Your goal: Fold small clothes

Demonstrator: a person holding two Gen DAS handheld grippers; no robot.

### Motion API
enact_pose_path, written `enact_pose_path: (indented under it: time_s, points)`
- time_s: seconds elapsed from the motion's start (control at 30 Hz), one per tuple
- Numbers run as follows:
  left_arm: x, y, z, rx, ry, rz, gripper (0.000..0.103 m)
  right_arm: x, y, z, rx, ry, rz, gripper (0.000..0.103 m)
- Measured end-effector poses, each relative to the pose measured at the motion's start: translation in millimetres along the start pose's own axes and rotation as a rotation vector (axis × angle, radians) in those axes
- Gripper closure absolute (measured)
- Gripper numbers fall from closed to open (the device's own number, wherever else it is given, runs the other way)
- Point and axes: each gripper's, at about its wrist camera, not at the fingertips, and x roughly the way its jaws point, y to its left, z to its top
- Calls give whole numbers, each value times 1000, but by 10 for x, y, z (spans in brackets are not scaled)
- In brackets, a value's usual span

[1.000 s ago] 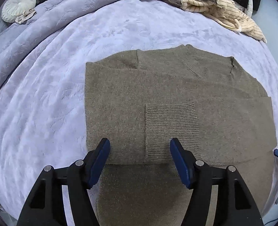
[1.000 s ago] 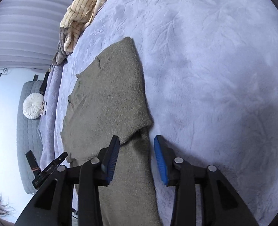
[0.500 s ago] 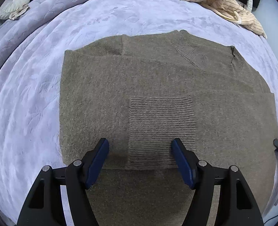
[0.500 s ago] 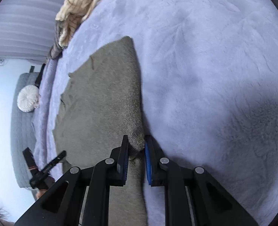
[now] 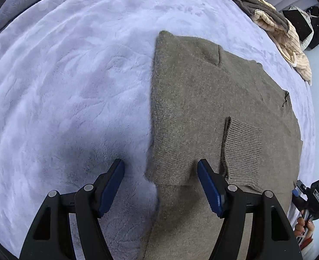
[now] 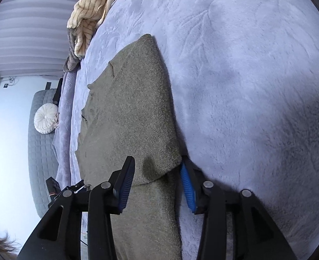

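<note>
One olive sweater [image 5: 202,108] is lying flat; left gripper [image 5: 160,186] is hovering released over its seven o'clock corner, right gripper [image 6: 157,184], just reopened, is straddling another corner.

Sweater [image 5: 202,112]: olive knit wool-like cloth, matt, fuzzy; cuff [image 5: 241,149] ribbed. Bedspread [image 5: 73,75]: lilac plush, soft nap w/ embossed leaf pattern. Fingers [image 5: 110,189]: matt black plastic, blue ridged rubbery pads, metal pins.
</note>
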Motion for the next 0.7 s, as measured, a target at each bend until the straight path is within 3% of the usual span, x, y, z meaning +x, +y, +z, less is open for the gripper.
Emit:
enact_pose_path:
  time_s: [0.07, 0.1, 0.13, 0.17, 0.23, 0.37, 0.53, 0.7]
  points:
    - [15, -101, -2, 38, -21, 14, 33, 26, -8, 4, 10, 2, -1, 57]
    - [11, -165, 3, 60, -34, 45, 50, 38, -14, 12, 19, 3, -4, 58]
    - [17, -237, 14, 88, -40, 71, 68, 57, -25, 23, 29, 8, -18, 67]
    - [16, -311, 24, 118, -39, 83, 86, 72, -19, 33, 30, 12, -51, 83]
    - [-72, -439, -3, 174, -81, 111, 94, 67, 34, 33, 12, 16, -84, 86]
    - [-142, -437, -9, 210, -103, 103, 93, -99, 197, -12, -64, -19, -92, 87]
    - [64, -367, 43, 182, -79, 120, 93, 84, 6, 7, -60, 10, -144, 87]
    - [-73, -427, -14, 185, -107, 158, 93, 22, 31, -29, -64, 1, -151, 87]
